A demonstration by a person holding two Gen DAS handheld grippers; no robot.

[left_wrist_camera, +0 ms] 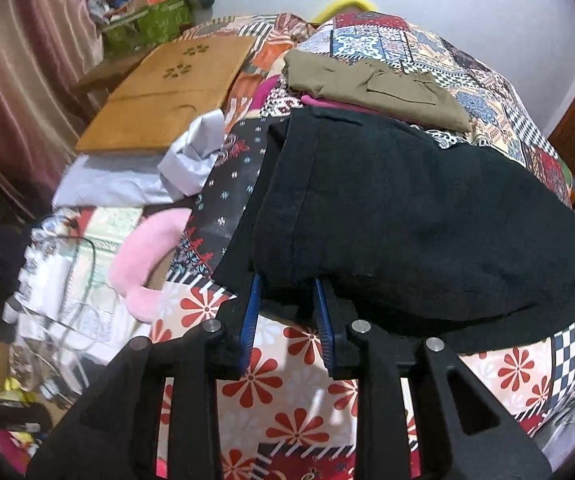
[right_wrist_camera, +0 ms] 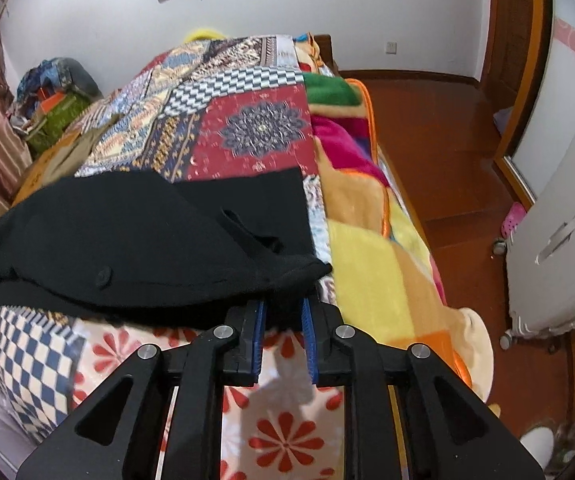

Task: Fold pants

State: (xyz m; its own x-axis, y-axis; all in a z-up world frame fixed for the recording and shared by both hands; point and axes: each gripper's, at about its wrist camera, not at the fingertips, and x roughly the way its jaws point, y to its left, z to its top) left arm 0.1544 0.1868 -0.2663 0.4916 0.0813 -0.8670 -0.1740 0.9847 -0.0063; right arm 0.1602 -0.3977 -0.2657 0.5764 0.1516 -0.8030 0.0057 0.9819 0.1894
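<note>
Here one pair of black pants lies folded on the patchwork bedspread, with one olive garment behind it and one wooden board off to its left. Two grippers work it: the left gripper and the right gripper each have their blue-lined jaws partly closed, pinching the pants' near edge.

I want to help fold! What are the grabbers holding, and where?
Both hold the black pants: left gripper and right gripper each pinch the near edge.
</note>
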